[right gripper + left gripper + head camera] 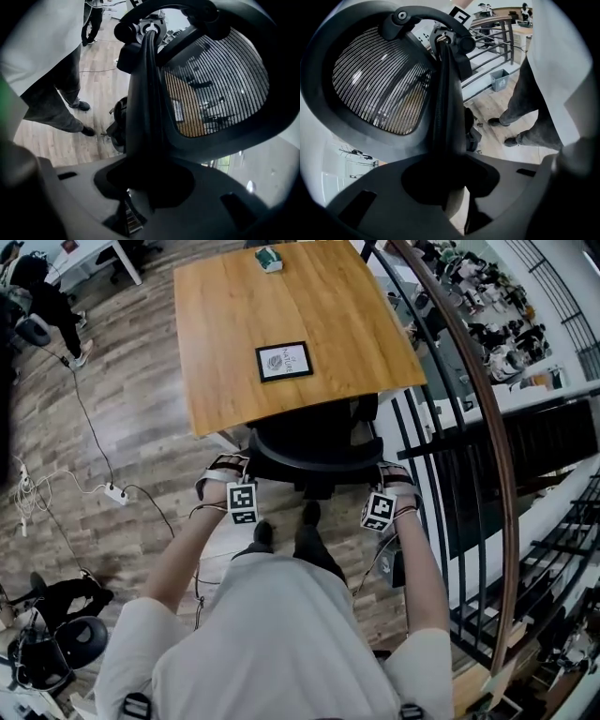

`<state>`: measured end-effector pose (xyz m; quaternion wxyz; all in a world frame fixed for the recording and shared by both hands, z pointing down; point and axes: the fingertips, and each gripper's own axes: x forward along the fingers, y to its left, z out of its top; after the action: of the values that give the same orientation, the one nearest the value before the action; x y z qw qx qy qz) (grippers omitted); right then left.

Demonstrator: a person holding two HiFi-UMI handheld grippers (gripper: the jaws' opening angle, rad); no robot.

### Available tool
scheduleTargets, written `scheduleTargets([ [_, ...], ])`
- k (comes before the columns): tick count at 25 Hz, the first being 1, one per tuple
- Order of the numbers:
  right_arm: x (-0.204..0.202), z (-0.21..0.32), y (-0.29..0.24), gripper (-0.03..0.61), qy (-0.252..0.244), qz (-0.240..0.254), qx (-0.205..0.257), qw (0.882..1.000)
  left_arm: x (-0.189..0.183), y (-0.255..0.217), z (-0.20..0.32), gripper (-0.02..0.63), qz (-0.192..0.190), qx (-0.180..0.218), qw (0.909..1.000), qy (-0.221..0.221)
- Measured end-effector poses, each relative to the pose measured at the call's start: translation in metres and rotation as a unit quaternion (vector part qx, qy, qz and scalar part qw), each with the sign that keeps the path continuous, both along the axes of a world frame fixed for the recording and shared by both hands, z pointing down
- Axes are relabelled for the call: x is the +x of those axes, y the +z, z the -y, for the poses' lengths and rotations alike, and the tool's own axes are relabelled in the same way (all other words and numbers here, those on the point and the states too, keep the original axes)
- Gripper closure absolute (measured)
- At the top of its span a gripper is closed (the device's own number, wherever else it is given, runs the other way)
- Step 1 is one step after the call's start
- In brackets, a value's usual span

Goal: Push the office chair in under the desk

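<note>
Office chair (314, 454): black, at the near edge of the bench (234, 324); front part is hidden beneath the wooden top, curved backrest stands out on the person's side.
Left hand-held gripper (236, 479): on the left end of the backrest; in the left gripper view the dark backrest rim runs straight into the jaw gap, jaws narrow and closed on it, mesh panel (379, 79) off to the left.
Right hand-held gripper (386, 486): on the right end of the backrest; the right gripper view shows the same hold mirrored, rim clamped between the jaws, mesh to the right.
Person: stands just behind the chair, both arms stretched forward, shoes (262, 532) near the chair base.
Bench top: a black-framed card (284, 362) near the middle, a small green and white box (269, 258) at the far edge.
Surroundings: wood plank floor (122, 409) with a white power strip (116, 493) and cables at left; dark railing (441, 418) just right of the bench.
</note>
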<state>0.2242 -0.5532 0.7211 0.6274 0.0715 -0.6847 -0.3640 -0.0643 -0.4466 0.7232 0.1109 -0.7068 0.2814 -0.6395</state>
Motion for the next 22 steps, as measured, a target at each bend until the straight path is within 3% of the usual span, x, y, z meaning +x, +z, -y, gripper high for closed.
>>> scheduleTargets([
  [22, -0.034, 0.152, -0.011, 0.476, -0.136, 0.001, 0.019, 0.991, -0.003, -0.006, 0.086, 0.535, 0.02, 0.009, 0.9929, -0.117],
])
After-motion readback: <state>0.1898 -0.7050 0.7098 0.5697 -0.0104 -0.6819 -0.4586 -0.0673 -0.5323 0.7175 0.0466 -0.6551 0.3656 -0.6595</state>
